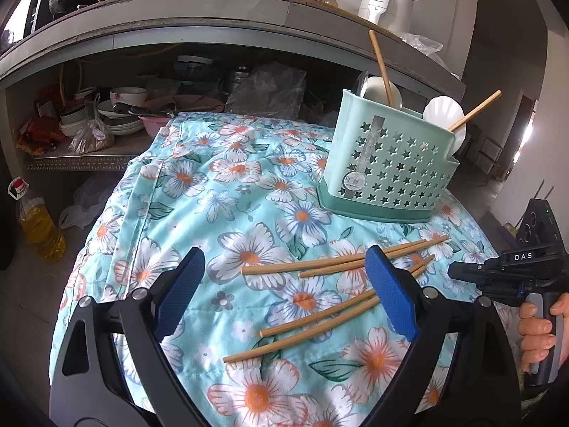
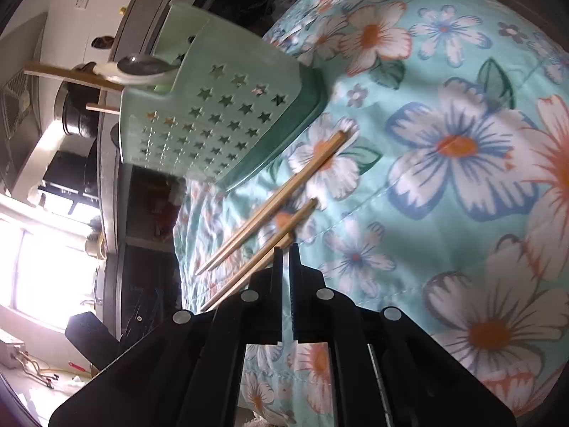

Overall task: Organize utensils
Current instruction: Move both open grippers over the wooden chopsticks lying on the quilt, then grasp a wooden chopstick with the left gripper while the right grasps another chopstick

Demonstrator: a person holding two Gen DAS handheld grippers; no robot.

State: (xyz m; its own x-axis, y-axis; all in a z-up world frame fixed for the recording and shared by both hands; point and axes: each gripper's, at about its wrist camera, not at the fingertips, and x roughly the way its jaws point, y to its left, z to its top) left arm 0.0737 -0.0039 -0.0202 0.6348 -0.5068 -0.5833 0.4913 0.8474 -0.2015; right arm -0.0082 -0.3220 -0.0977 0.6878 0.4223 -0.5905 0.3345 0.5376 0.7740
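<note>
left wrist view: the left gripper (image 1: 284, 291) stands wide and empty above four chopsticks (image 1: 320, 315) lying on the flowered cloth (image 1: 199, 192), their long axes running left to right; the green basket (image 1: 391, 163) sits far right. right wrist view: the right gripper (image 2: 286, 249) is pinched narrow beside a chopstick end (image 2: 284, 240); i cannot tell if it holds it.

Both wrist cams look down, close – share chopsticks (image 1: 341, 265), holder (image 2: 220, 121).
</note>
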